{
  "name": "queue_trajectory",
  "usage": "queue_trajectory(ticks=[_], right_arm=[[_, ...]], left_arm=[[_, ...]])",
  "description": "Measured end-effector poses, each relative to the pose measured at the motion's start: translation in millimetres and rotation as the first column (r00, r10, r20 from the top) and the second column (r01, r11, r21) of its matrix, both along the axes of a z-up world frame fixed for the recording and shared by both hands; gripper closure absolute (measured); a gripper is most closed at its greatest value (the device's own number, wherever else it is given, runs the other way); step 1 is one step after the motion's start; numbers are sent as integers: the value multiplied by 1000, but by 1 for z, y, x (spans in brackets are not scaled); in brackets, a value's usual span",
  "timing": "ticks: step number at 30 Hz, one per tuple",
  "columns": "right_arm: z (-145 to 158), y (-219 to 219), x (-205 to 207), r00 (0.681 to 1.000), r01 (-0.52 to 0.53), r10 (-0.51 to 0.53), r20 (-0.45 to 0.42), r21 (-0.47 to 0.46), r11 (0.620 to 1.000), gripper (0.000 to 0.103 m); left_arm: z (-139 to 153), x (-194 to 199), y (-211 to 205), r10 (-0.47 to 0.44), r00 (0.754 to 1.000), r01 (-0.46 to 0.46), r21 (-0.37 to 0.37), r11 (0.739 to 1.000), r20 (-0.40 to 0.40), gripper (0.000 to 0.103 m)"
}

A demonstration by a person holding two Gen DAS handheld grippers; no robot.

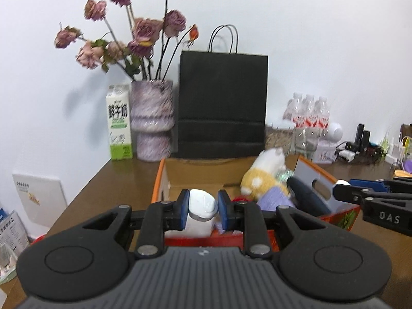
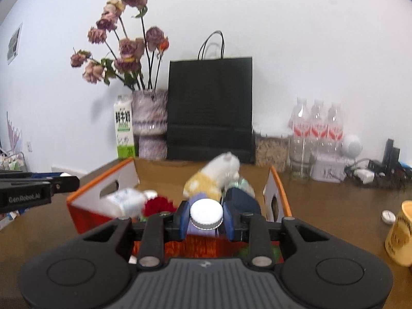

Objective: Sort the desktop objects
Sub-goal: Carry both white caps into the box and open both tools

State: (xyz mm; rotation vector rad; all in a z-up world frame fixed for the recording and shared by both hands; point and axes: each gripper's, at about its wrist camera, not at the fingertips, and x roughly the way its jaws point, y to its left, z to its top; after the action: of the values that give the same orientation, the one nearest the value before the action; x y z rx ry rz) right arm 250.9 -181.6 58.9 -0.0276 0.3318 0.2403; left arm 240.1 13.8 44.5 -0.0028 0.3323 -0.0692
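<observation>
My left gripper [image 1: 202, 206] is shut on a white flip-cap bottle [image 1: 203, 200], held upright over the near side of an orange cardboard box [image 1: 161, 177]. My right gripper [image 2: 206, 216] is shut on a purple bottle with a ribbed white cap [image 2: 206, 212], also above the box [image 2: 279, 185]. Inside the box lie a yellow and white plush toy [image 2: 219, 172], a red fuzzy item [image 2: 158, 204], a dark blue object [image 2: 242, 198] and a blurred white bottle [image 2: 123, 200]. Each gripper shows at the edge of the other's view, the right gripper [image 1: 343, 184] and the left gripper [image 2: 69, 179].
Behind the box, against the wall, stand a black paper bag [image 1: 222, 103], a vase of dried roses [image 1: 152, 118], a milk carton [image 1: 119, 123] and packed water bottles [image 2: 318, 126]. A yellow mug [image 2: 400, 234] and a small white cap [image 2: 388, 216] are on the brown table at the right.
</observation>
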Motion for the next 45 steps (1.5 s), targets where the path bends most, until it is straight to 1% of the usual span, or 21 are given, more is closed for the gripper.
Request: queue_trajectory(ticks=[3,7,11,18,20,23,27,31,33,34,35,36,37,38,39,40,42,43,44,45], right_arm=[[9,4,12,1000,2,-2,21,0,1000,76],[17,9,27,999,2,-3,37,19,1000,76],[18,15,46,999,2,-4,32,38,999,76],[6,24,76,1000,-7,8,-2,26,1000,76],[0,25,81,1000,-11,11,-13,21,1000,76],[-12,25,86,999,-14,14,-38,7,1000,76],[-25,23,90,997,-17,16,-73,-3,1000,76],[-29,24,90,997,-16,15,-77,-8,1000,76],[-29,25,90,997,-14,14,-82,-7,1000,76],[-29,24,90,996,-9,8,-84,-6,1000,76],[-29,24,89,997,-3,2,-80,-6,1000,75],[-29,24,89,997,1,-1,-78,-7,1000,67],[-29,23,89,997,6,-7,-77,-6,1000,61],[-29,22,88,997,14,-14,-72,-1,1000,44],[-28,21,87,998,20,-20,-64,4,1000,30],[-27,20,86,998,24,-23,-55,8,1000,26],[-26,19,84,999,34,-34,-40,13,999,12],[-25,19,83,999,41,-41,-32,13,999,10],[-25,18,82,999,48,-47,-27,16,999,7],[-25,16,82,998,54,-54,-26,20,998,2]], left_arm=[[6,13,-9,-18,1000,18,5,1000,18,79],[12,30,-21,-36,999,36,12,999,22,79],[10,48,-27,-43,999,43,1,999,8,79],[1,76,-28,-11,1000,11,3,1000,3,79],[-5,83,-26,-2,1000,2,-1,1000,-14,79],[-19,91,-24,9,999,-8,23,1000,-48,79],[-35,97,-26,3,996,2,54,999,-93,79],[-38,95,-28,7,996,-1,72,997,-87,79],[-38,94,-28,31,997,-25,80,996,-76,78],[-39,93,-28,49,996,-43,89,995,-68,77],[-40,93,-28,61,996,-55,99,994,-63,75],[-40,93,-27,68,996,-62,104,993,-61,72],[-40,92,-27,71,996,-65,105,992,-59,60],[-39,91,-27,75,996,-69,105,992,-53,41],[-39,90,-26,83,996,-78,108,991,-41,31],[-39,89,-26,92,995,-88,114,990,-31,18],[-38,87,-26,102,995,-99,123,987,-15,13],[-37,86,-25,113,994,-111,124,986,-10,6],[-37,86,-24,132,991,-130,123,984,-3,0],[-37,85,-22,141,990,-141,120,983,6,0]])
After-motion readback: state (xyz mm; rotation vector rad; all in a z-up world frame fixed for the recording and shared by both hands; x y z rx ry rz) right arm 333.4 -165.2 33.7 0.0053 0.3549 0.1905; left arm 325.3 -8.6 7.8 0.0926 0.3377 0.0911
